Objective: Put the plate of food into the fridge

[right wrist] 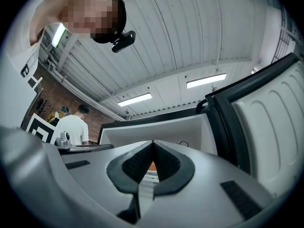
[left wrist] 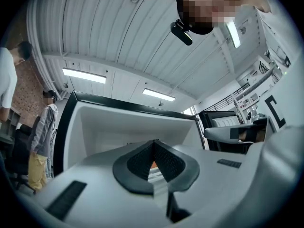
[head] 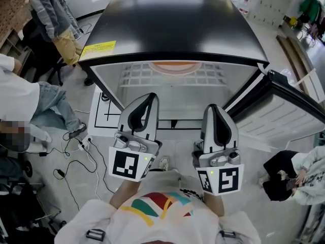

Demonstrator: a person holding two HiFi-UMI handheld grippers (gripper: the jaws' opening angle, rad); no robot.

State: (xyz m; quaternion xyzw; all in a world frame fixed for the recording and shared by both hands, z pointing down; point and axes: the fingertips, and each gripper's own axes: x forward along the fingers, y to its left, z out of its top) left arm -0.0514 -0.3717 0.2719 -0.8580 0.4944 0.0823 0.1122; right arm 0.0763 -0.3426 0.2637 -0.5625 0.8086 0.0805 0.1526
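The plate of food [head: 175, 66] is sitting inside the open fridge [head: 177, 29], on the white wire shelf [head: 133, 76] near the back. The left gripper [head: 149, 97] and the right gripper [head: 215, 109] are hanging side by side in front of the fridge, apart from the plate. The fingers of both are pressing together with nothing between them, and the fridge door [head: 289, 113] is standing open on the right.

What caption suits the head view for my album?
Left gripper and right gripper, both shut and empty, face the open fridge with an orange plate on its wire shelf.
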